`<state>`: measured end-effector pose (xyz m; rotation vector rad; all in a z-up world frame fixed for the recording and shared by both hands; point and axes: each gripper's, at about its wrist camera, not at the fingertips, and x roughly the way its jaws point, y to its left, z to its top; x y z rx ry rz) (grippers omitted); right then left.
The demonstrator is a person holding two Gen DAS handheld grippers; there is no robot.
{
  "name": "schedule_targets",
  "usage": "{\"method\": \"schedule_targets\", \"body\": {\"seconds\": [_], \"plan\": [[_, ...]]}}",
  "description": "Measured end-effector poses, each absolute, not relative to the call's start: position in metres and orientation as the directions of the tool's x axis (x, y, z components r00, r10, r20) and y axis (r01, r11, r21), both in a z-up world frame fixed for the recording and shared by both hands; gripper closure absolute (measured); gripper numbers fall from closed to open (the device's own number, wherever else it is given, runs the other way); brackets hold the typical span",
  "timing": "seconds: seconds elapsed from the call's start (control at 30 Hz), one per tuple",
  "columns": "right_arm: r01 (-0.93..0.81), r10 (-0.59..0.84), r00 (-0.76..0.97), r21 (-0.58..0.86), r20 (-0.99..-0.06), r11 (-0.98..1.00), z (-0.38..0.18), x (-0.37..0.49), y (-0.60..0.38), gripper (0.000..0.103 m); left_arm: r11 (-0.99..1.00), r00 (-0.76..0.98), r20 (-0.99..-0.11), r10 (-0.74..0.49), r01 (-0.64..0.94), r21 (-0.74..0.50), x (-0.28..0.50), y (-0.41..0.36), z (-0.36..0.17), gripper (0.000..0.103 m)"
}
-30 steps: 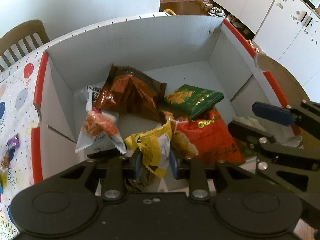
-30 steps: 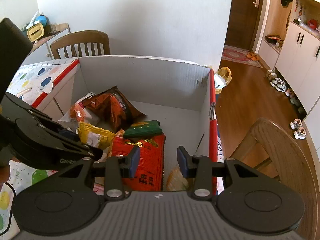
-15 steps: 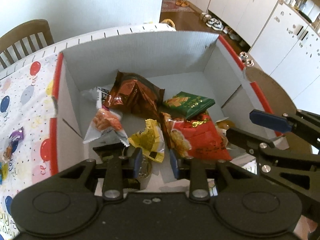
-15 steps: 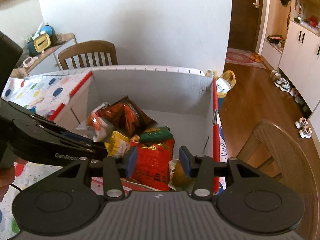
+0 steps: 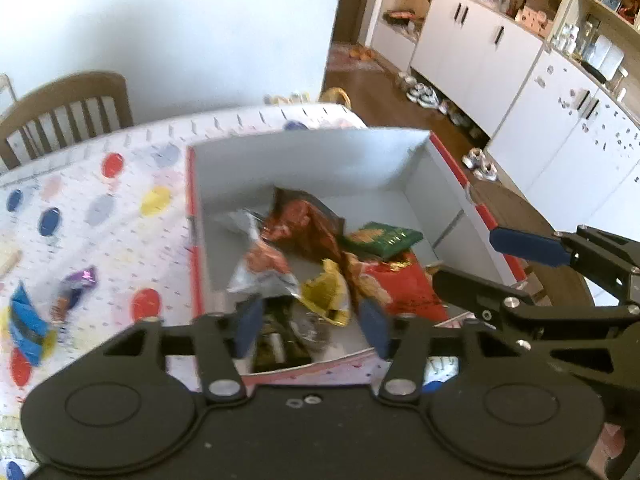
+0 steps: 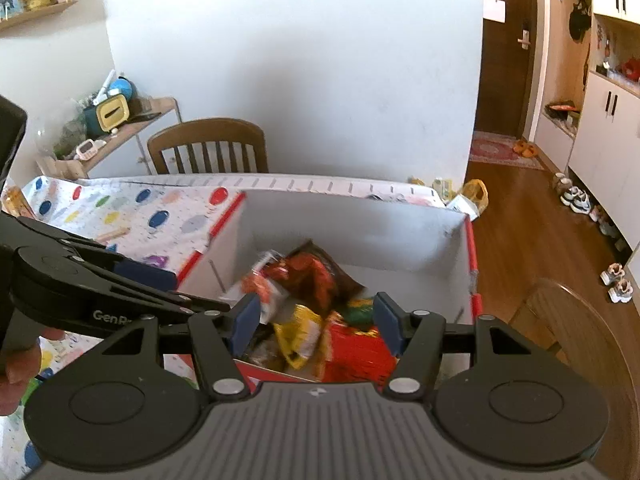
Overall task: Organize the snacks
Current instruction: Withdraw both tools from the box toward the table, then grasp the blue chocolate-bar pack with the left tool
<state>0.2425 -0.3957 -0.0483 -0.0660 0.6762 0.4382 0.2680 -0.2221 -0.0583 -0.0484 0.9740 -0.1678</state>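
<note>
On the balloon-print tablecloth (image 5: 100,208) at your far left lay two loose snacks — a blue packet (image 5: 26,326) and, just beside it, a purple-wrapped candy (image 5: 76,290). Next came the white box (image 5: 316,160) with red edges, holding the rest: a silver pack (image 5: 260,272), a dark orange bag (image 5: 304,224), a yellow wrapper (image 5: 326,298), a green packet (image 5: 382,236) and a red bag (image 5: 404,288). Your left gripper (image 5: 312,326) hung over the box's near edge, fingers spread and holding nothing. Your right gripper (image 6: 316,322) — also spread wide, empty — hovered at the right.
</note>
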Motion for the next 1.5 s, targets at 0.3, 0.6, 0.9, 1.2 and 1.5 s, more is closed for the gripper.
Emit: {"method": "schedule_targets", "body": {"seconds": [0.3, 0.6, 0.9, 1.2, 1.5], "plan": [[-0.426, 0.399, 0.702, 0.101, -0.589, 0.899, -0.03, 0.217, -0.352, 0.032, 0.987, 0.619, -0.769, -0.159, 0.118, -0.109, 0.235, -0.167, -0.034, 0.027], [-0.468, 0.46, 0.688, 0.141, -0.562, 0.872, -0.018, 0.191, -0.303, 0.022, 0.992, 0.686, -0.718, -0.12, 0.1, -0.071, 0.197, -0.109, -0.018, 0.014], [-0.483, 0.477, 0.679, 0.15, -0.558, 0.863, -0.019, 0.179, -0.254, 0.015, 0.997, 0.715, -0.694, -0.082, 0.062, -0.054, 0.175, -0.056, -0.014, 0.005], [-0.522, 0.479, 0.659, 0.106, -0.579, 0.847, -0.031, 0.185, -0.208, 0.015, 0.995, 0.723, -0.69, -0.049, -0.028, -0.1, 0.176, 0.004, -0.025, 0.001], [-0.559, 0.465, 0.612, 0.066, -0.639, 0.826, -0.059, 0.219, -0.173, 0.015, 0.975, 0.695, -0.717, 0.047, -0.187, -0.117, 0.203, 0.056, -0.048, 0.001]]}}
